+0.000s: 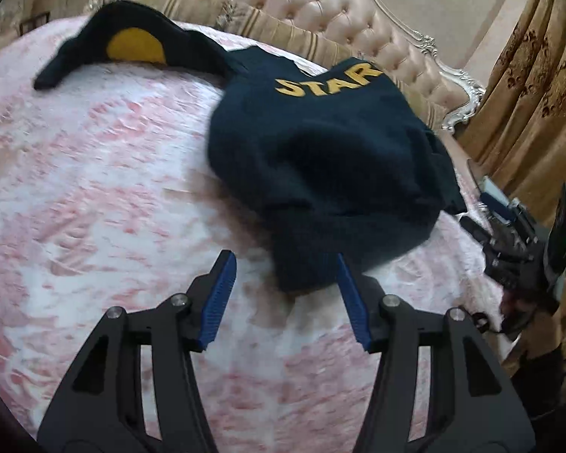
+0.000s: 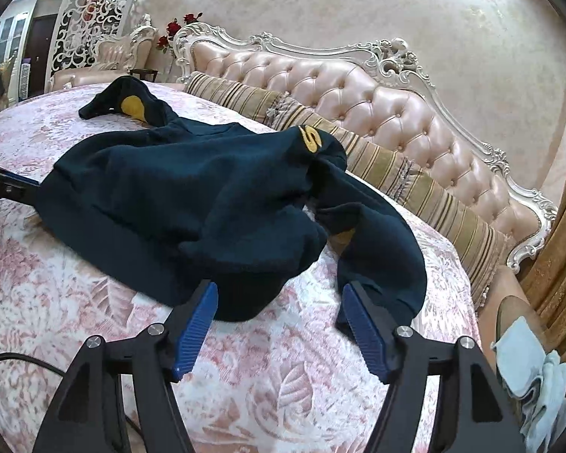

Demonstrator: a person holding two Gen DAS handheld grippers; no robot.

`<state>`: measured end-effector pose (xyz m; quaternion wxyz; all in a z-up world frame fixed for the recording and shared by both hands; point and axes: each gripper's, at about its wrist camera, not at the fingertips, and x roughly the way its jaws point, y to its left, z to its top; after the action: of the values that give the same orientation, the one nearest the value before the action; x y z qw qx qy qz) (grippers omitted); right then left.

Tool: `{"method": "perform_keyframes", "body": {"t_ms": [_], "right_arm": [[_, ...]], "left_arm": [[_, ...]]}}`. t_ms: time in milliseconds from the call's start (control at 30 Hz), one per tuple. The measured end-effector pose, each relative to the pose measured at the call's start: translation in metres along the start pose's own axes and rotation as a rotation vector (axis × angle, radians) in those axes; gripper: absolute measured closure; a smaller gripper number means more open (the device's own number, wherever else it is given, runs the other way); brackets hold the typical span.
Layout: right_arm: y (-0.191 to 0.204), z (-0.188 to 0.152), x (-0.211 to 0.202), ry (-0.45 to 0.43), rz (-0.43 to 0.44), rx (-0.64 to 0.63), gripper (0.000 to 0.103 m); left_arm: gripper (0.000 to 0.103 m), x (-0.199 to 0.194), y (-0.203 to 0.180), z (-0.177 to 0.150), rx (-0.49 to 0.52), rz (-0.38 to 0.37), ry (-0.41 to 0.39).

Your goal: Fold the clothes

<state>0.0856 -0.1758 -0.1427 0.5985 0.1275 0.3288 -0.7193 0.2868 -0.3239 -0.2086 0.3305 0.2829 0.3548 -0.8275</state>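
A rumpled sweater (image 1: 320,158) is approached at its hem by the left gripper (image 1: 285,283) and right gripper (image 2: 279,317), both spread apart and empty, so a hem pinch is judged due.

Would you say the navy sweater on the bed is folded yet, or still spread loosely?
Not folded: the navy sweater lies rumpled on the bed cover, one sleeve stretched out and the other sleeve trailing.

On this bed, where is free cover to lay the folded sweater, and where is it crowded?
Free: the wide pink bedcover left of the navy sweater, below its outstretched sleeve; also the strip around the open left gripper. In the right view, cover around the open right gripper is bare. Crowded: by the striped pillows, where the sweater is bunched.
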Motion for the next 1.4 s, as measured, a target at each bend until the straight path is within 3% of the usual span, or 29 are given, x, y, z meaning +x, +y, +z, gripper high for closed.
{"method": "perform_keyframes", "body": {"t_ms": [67,100,133,433,600,1167,1300,1400], "right_arm": [[0.002,-0.003,-0.004,-0.001,0.001,-0.005,0.032],[0.004,-0.005,-0.004,-0.001,0.001,-0.014,0.032],[0.006,-0.006,-0.005,-0.001,0.001,-0.022,0.031],[0.018,-0.008,-0.005,-0.023,-0.035,-0.094,0.031],[0.025,0.002,0.008,-0.056,0.006,-0.141,0.031],[-0.019,0.024,0.076,0.036,0.428,0.118,0.032],[-0.009,0.028,0.077,0.046,0.453,0.095,0.075],[0.004,0.030,0.063,0.039,0.389,0.058,0.079]], "left_arm": [[0.048,0.009,-0.002,0.002,-0.006,-0.004,0.012],[0.059,0.006,-0.002,0.004,-0.008,-0.008,0.003],[0.095,0.002,-0.001,0.005,-0.010,-0.012,-0.007],[0.096,-0.034,0.004,0.019,-0.029,-0.046,-0.101],[0.096,-0.043,0.010,0.023,-0.039,-0.039,-0.121],[0.096,-0.052,0.032,0.032,-0.072,0.001,-0.166],[0.096,-0.060,0.031,0.035,-0.065,0.008,-0.185],[0.096,-0.066,0.030,0.037,-0.059,0.013,-0.199]]}}
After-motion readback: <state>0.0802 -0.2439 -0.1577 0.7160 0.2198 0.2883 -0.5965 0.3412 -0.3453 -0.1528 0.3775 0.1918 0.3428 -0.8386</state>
